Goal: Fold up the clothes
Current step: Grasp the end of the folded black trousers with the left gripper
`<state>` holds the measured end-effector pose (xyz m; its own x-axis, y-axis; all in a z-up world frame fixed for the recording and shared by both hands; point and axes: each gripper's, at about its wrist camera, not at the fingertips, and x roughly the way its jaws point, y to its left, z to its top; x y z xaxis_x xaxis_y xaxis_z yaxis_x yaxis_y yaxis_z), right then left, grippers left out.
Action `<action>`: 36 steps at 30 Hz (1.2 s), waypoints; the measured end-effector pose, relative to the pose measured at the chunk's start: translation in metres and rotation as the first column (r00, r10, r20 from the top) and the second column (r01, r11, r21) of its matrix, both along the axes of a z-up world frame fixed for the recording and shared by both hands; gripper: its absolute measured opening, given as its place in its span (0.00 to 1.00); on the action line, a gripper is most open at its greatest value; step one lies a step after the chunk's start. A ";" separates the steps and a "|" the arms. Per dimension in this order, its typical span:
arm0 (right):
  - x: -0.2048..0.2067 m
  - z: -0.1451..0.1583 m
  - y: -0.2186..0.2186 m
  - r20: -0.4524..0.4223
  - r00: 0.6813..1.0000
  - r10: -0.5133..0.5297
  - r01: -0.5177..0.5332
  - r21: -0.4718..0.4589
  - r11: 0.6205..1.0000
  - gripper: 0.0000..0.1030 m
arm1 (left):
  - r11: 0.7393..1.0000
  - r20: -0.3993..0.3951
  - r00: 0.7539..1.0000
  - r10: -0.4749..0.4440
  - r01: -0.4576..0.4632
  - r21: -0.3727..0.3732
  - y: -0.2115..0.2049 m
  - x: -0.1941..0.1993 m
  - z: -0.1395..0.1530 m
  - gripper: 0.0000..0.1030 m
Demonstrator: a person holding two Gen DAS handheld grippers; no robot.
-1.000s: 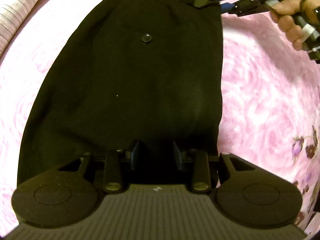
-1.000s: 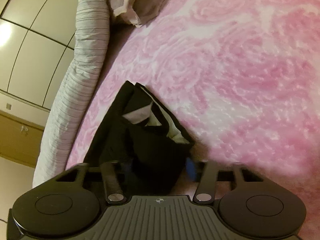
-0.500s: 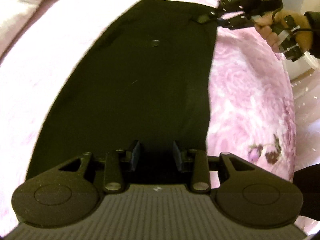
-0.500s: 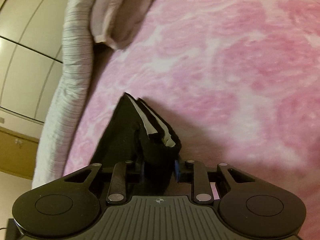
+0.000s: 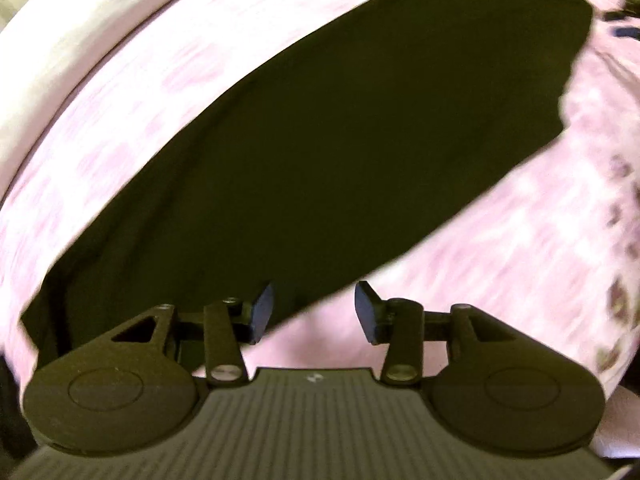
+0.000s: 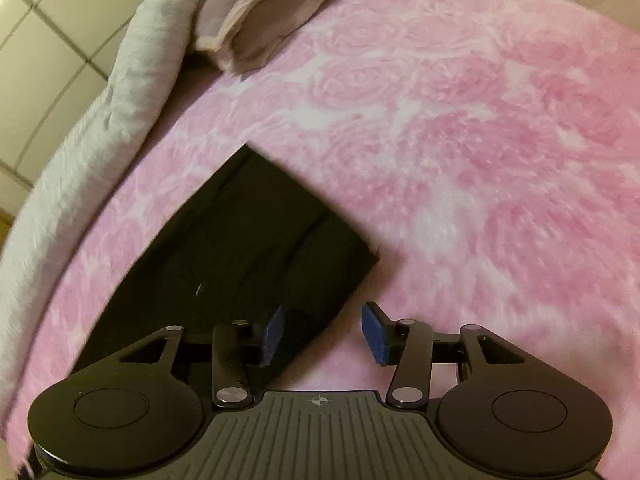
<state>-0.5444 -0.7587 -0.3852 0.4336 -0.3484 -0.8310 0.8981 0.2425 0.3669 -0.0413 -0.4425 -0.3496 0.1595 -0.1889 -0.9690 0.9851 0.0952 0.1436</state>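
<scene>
The left wrist view is smeared by motion: the pink bedspread shows only as streaks, and the dark marks along its right side cannot be made out. The black garment there is a flat dark shape with no seams or details readable; its lower left end is hidden behind the left gripper. A small dark object is cut off by the picture's edge. In the right wrist view, the garment's near end is covered by the right gripper.
</scene>
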 end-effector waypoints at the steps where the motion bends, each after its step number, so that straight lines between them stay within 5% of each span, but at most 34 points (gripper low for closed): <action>1: 0.008 0.007 0.013 -0.017 1.000 0.015 -0.015 -0.010 1.000 0.46 | 1.000 0.017 0.999 0.027 -0.027 -0.010 0.015 0.014 -0.001 0.39; 7: 0.112 0.041 0.115 -0.062 0.981 0.182 -0.187 -0.083 0.979 0.46 | 0.988 0.151 0.980 0.133 -0.120 -0.095 0.087 0.105 -0.002 0.41; 9: 0.160 0.043 0.153 -0.064 0.962 0.266 -0.271 -0.083 0.959 0.47 | 0.996 0.245 0.968 0.053 -0.034 -0.084 0.108 0.132 -0.002 0.43; 13: 0.272 0.033 0.229 -0.045 0.883 0.466 -0.468 -0.067 0.881 0.47 | 0.987 0.415 0.899 -0.139 0.162 -0.019 0.142 0.168 -0.016 0.48; 19: 0.384 0.026 0.302 -0.007 0.761 0.648 -0.647 -0.084 0.758 0.47 | 0.970 0.277 0.950 -0.146 0.193 -0.150 0.137 0.211 -0.035 0.60; 21: 0.403 0.023 0.315 -0.038 0.726 0.687 -0.687 -0.102 0.720 0.47 | 0.972 0.274 0.954 -0.117 0.167 -0.163 0.125 0.220 -0.041 0.60; 22: 0.408 0.021 0.318 -0.046 0.719 0.694 -0.694 -0.099 0.713 0.47 | 0.978 0.305 0.945 -0.116 0.162 -0.130 0.118 0.225 -0.049 0.51; 23: 0.410 0.018 0.319 -0.050 0.720 0.692 -0.693 -0.091 0.715 0.47 | 0.982 0.319 0.941 -0.115 0.156 -0.104 0.115 0.234 -0.055 0.31; 25: 0.413 0.013 0.318 -0.055 0.731 0.680 -0.682 -0.072 0.728 0.47 | 0.988 0.346 0.933 -0.104 0.138 -0.075 0.113 0.253 -0.058 0.17; 28: 0.413 0.009 0.317 -0.076 0.739 0.669 -0.673 -0.064 0.737 0.47 | 0.993 0.416 0.909 -0.022 0.067 -0.095 0.113 0.291 -0.042 0.19; 29: 0.413 0.009 0.319 -0.083 0.738 0.670 -0.675 -0.062 0.736 0.47 | 0.992 0.418 0.907 0.045 0.008 -0.123 0.113 0.304 -0.032 0.29; 31: 0.412 0.007 0.323 -0.092 0.735 0.672 -0.678 -0.050 0.734 0.48 | 0.977 0.414 0.893 0.177 -0.111 -0.180 0.114 0.331 -0.014 0.28; 36: 0.409 0.002 0.337 -0.081 0.717 0.693 -0.696 -0.012 0.718 0.48 | 0.976 0.394 0.909 0.139 -0.059 -0.207 0.130 0.310 0.006 0.43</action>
<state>-0.1351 -0.4213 -0.3836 0.5115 -0.0042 -0.8593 0.4934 0.8201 0.2897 0.2690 -0.3124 -0.3438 0.5565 -0.3225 -0.7657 0.8302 0.2532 0.4967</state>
